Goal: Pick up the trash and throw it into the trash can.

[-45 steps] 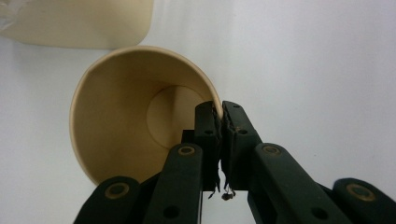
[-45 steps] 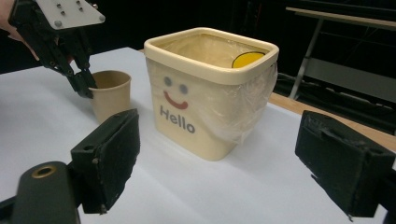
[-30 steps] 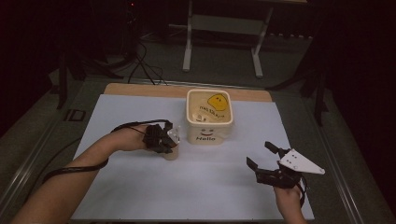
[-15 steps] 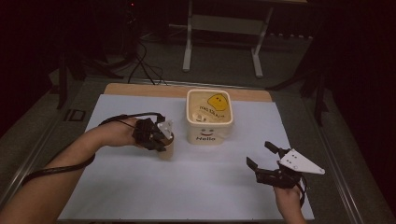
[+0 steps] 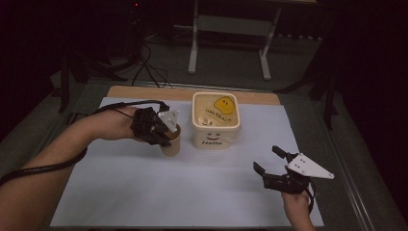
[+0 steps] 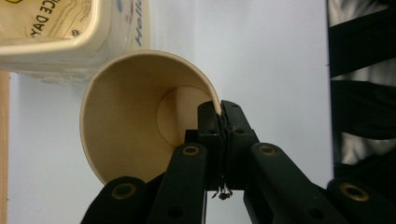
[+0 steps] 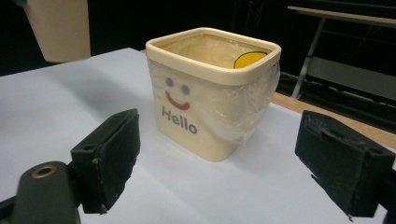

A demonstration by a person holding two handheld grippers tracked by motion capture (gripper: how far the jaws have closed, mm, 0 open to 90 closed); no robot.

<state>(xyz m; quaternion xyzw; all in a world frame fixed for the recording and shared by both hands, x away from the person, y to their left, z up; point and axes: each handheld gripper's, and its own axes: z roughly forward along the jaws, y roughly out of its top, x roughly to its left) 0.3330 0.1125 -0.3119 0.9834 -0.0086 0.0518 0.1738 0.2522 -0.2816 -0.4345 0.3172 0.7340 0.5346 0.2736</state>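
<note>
Our left forearm reaches in from the lower left, its hand-held gripper (image 5: 161, 131) raised off the surface, jaws clamped together on the rim of a paper cup (image 6: 135, 126). Our right hand-held gripper (image 5: 275, 163) sits low at the near right, jaws spread wide, gripping nothing.

Left hand-held gripper (image 5: 161, 129) clamped on paper cup (image 5: 172, 142) beside bin (image 5: 215, 120)

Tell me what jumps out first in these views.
The left gripper pinches the rim of a tan paper cup, held beside the cream bin with its smiley and "Hello" at the white mat's far middle. The right gripper sits open, near right.
</note>
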